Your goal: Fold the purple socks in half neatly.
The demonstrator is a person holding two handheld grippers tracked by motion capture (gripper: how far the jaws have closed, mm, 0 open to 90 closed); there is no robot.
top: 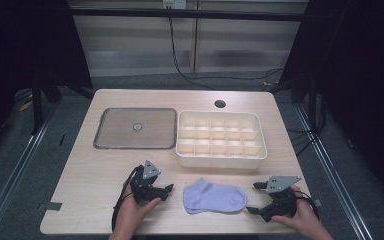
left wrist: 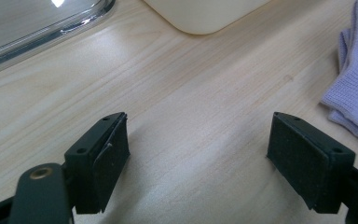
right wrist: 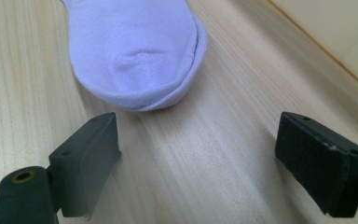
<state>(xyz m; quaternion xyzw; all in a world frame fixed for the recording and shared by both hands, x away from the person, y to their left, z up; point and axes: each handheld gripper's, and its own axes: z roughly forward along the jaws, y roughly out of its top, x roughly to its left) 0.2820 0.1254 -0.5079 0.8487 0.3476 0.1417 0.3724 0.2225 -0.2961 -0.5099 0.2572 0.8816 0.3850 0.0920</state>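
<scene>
Two open, empty grippers, left gripper [top: 168,189] and right gripper [top: 252,197], flank the lilac sock [top: 214,196] lying flat on the table [top: 90,170]; I judge a low pinch at each end best.

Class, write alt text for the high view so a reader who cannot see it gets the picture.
A lilac sock lies flat on a wooden table, between the open left gripper and open right gripper, each held in a hand. Behind it sit a cream divided tray and a clear lid.

Lab (black curtains [top: 25,40], metal frame [top: 180,12], floor cables [top: 200,75]).
</scene>
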